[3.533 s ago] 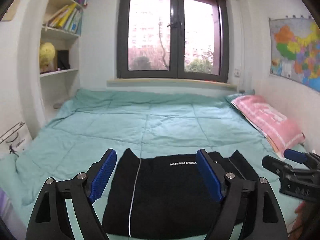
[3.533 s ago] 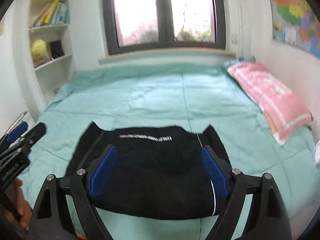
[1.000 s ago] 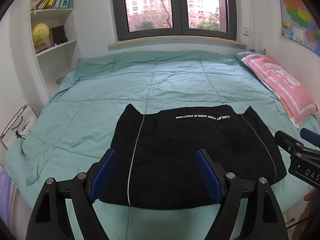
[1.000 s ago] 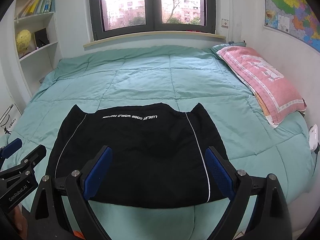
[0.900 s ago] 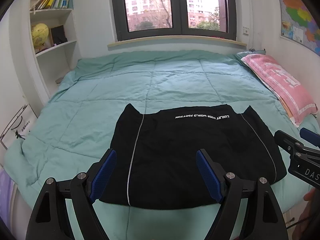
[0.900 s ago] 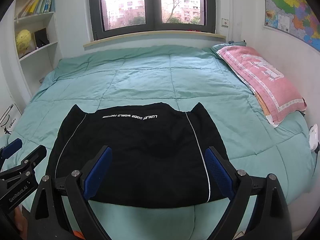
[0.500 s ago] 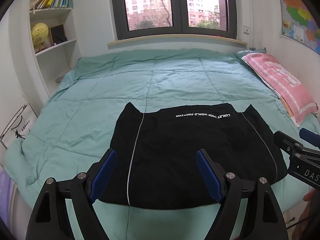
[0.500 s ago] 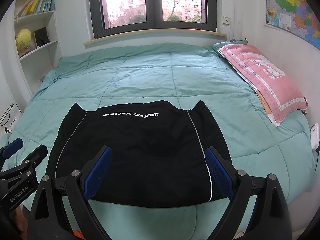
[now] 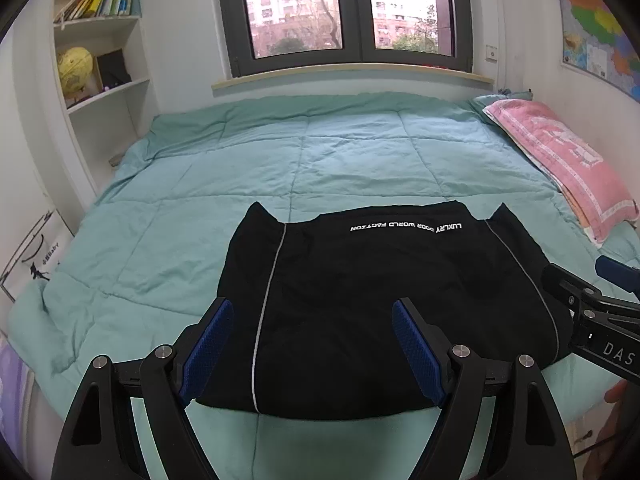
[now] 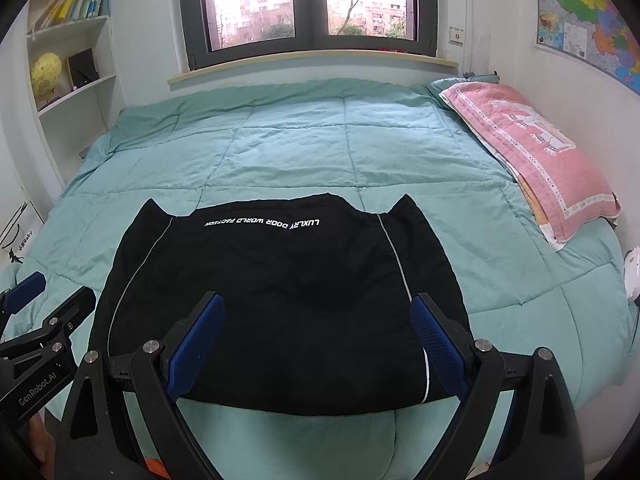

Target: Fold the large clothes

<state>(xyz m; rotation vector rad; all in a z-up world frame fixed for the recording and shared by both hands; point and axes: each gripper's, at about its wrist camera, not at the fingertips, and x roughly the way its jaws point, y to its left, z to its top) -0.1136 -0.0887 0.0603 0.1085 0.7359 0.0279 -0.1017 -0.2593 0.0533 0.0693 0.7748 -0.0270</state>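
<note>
A black garment with white side piping and a line of white lettering lies folded into a flat rectangle on the near part of the bed; it also shows in the right wrist view. My left gripper is open and empty, held above the garment's near edge. My right gripper is open and empty, also above the near edge. Each gripper shows at the edge of the other's view: the right one and the left one.
A teal quilt covers the bed. A pink pillow lies at the right by the wall. White shelves with books and a yellow globe stand at the left. A window is behind the bed.
Since 3.5 s ago both grippers have risen and drawn back from the garment, which now shows whole. In the last second almost nothing has moved.
</note>
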